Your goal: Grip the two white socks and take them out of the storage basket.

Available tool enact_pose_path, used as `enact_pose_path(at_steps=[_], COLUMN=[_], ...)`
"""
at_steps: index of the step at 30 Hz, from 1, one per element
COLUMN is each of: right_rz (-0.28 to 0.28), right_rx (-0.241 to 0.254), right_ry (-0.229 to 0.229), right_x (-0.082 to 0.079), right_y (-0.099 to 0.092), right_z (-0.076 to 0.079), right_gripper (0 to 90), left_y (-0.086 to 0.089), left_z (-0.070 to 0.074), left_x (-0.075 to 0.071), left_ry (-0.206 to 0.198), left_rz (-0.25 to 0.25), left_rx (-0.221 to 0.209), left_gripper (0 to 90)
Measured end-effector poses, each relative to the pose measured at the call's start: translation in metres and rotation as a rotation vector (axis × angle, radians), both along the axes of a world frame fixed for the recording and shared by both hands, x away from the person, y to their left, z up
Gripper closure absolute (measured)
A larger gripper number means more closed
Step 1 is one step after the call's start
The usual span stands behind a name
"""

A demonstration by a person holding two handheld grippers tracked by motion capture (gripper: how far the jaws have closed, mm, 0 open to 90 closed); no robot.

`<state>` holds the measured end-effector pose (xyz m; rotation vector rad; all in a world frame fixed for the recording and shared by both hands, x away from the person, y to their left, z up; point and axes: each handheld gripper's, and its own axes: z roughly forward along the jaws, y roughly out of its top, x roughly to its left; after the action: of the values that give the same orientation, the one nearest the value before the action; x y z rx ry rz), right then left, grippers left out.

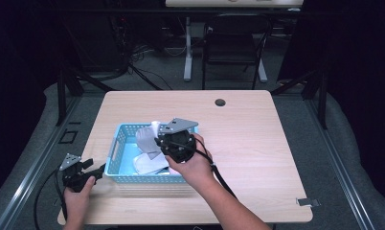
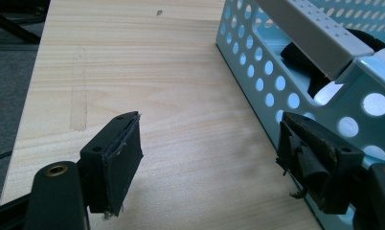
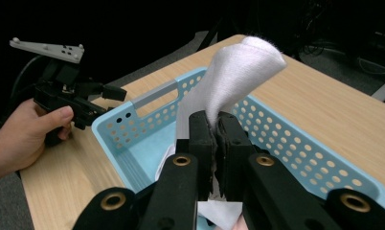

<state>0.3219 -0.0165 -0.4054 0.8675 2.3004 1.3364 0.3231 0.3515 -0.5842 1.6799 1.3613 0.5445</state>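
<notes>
A light blue perforated basket (image 1: 121,143) stands on the wooden table (image 1: 248,139), left of centre. My right gripper (image 3: 215,120) is above the basket (image 3: 296,143) and shut on a white sock (image 3: 238,72) that rises from between its jaws. In the high view this gripper (image 1: 174,141) hangs over the basket's right half, with the sock (image 1: 147,139) beside it. More white cloth (image 1: 150,164) lies inside. My left gripper (image 2: 214,139) is open at the basket's left end (image 2: 257,62), its right jaw close against the wall. The left gripper (image 1: 97,171) sits low by the table's front left.
A grey handle bar (image 2: 310,33) spans the basket's near end. A small dark grommet hole (image 1: 220,102) sits near the table's far edge. Behind the table are a black chair (image 1: 233,43) and cables on the floor. The table's right half is bare wood.
</notes>
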Motion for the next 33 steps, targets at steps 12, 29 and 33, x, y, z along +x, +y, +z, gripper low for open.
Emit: enact_pose_path(at_steps=[12, 29, 33], right_rz=[-0.009, -0.112, -0.152], right_rx=[0.069, 0.097, 0.096], right_ry=[-0.051, -0.068, -0.07], right_x=[-0.025, -0.052, -0.055], right_y=[-0.036, -0.098, -0.113], right_z=[0.017, 0.019, 0.016], right_gripper=[86.6, 87.4, 87.4], left_y=[0.0, -0.001, -0.001], left_z=[0.0, 0.0, 0.0], left_x=[0.0, 0.0, 0.0], left_ry=[0.003, 0.005, 0.005], left_rz=[-0.002, -0.002, -0.001], left_rx=[0.005, 0.008, 0.009], left_gripper=[23.3, 23.3, 23.3])
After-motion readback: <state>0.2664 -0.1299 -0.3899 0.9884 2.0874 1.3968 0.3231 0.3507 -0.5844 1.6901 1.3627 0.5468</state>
